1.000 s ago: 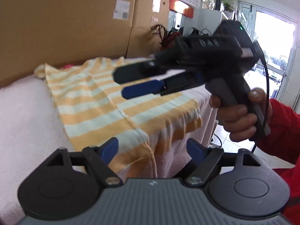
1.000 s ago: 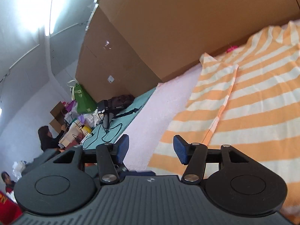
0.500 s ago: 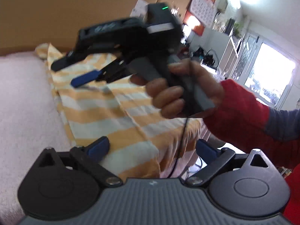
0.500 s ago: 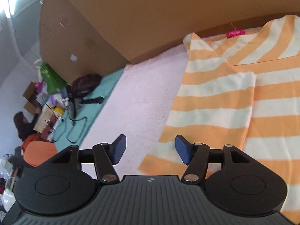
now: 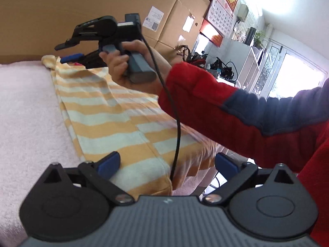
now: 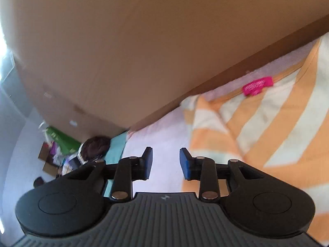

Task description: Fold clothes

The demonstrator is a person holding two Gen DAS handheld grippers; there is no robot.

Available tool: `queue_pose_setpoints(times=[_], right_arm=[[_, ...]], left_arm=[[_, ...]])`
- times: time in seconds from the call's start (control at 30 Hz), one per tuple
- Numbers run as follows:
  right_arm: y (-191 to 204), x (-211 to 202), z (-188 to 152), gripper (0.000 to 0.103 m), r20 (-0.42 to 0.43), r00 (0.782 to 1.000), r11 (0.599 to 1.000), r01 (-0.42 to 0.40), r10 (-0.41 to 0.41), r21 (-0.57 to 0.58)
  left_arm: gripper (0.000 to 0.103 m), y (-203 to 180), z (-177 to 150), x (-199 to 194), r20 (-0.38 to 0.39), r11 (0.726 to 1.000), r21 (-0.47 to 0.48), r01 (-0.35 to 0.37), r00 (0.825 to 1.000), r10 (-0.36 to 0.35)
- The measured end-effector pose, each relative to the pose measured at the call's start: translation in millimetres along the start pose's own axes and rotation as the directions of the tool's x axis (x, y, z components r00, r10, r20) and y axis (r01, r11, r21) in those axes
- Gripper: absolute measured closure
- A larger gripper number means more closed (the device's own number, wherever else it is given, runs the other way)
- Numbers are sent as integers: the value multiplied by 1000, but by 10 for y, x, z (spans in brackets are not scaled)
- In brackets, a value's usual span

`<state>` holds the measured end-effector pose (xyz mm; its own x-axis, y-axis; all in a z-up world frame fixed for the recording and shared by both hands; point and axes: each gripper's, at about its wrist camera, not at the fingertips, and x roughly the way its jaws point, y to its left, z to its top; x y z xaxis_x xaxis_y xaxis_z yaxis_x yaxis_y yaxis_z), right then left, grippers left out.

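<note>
Reaching across to the shirt's (image 5: pixel 107 111) far collar end since a second ago, the right gripper (image 6: pixel 166 162) is hovering half-open and empty, collar corner lying at two o'clock, while the left gripper (image 5: pixel 166 162), just widened, is straddling the near hem, empty.

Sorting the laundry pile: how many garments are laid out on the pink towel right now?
1. A single orange-and-white striped shirt lies flat on the pink towel, its collar with the pink label toward the cardboard boxes. Others may lie outside both views.
</note>
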<state>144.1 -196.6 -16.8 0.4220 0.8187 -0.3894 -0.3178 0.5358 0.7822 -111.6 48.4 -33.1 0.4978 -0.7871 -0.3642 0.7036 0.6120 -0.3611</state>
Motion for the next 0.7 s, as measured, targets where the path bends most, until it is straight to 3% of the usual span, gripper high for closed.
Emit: queue_pose_setpoints(times=[0.03, 0.1, 0.17, 0.23, 0.27, 0.33, 0.37, 0.4, 0.43, 0.5, 0.6, 0.63, 0.7], right_arm=[[74, -38, -128, 32, -26, 1000, 1000, -2, 1, -29], [100, 2, -300, 30, -76, 995, 996, 66, -70, -64], [-11, -3, -330, 47, -51, 994, 994, 94, -96, -48], [-187, -91, -247, 75, 13, 991, 990, 134, -135, 51], [-269, -158, -229, 73, 43, 989, 983, 136, -142, 124], [-276, -186, -270, 44, 6, 999, 992, 42, -43, 115], [-236, -191, -322, 42, -26, 999, 996, 26, -24, 84], [-174, -208, -368, 49, -35, 998, 997, 57, -56, 42], [-139, -277, -405, 64, -22, 994, 994, 110, -110, 10], [-168, -544, -420, 66, 39, 983, 984, 175, -177, 43], [-374, -1250, -419, 53, 193, 970, 985, 124, -145, 117], [-459, -1552, -445, 52, 258, 954, 984, 118, -150, 136], [-647, -2193, -579, 43, 379, 902, 970, 137, -205, 198]], left_arm=[[5, -4, 29, -30, 21, 1000, 4, 7, 1000, -7], [2, -2, 106, 11, 19, 1000, 22, 17, 1000, -18], [2, 37, 127, 182, -40, 1000, 13, 0, 999, 1], [2, 74, 92, 275, -65, 1000, 8, -21, 998, 21], [2, 39, 87, 282, -64, 999, 22, -35, 997, 36], [2, -46, 121, 303, -82, 997, 53, -61, 995, 65], [2, -75, 134, 310, -84, 996, 63, -65, 994, 70], [2, -93, 152, 331, -92, 995, 67, -75, 992, 81], [2, -98, 186, 374, -110, 994, 69, -90, 989, 98], [2, -149, 250, 415, -127, 989, 95, -114, 984, 125], [1, -288, 442, 357, -78, 966, 191, -173, 978, 191], [1, -332, 522, 343, -56, 956, 220, -195, 976, 212], [1, -363, 687, 354, -21, 937, 254, -241, 967, 254]])
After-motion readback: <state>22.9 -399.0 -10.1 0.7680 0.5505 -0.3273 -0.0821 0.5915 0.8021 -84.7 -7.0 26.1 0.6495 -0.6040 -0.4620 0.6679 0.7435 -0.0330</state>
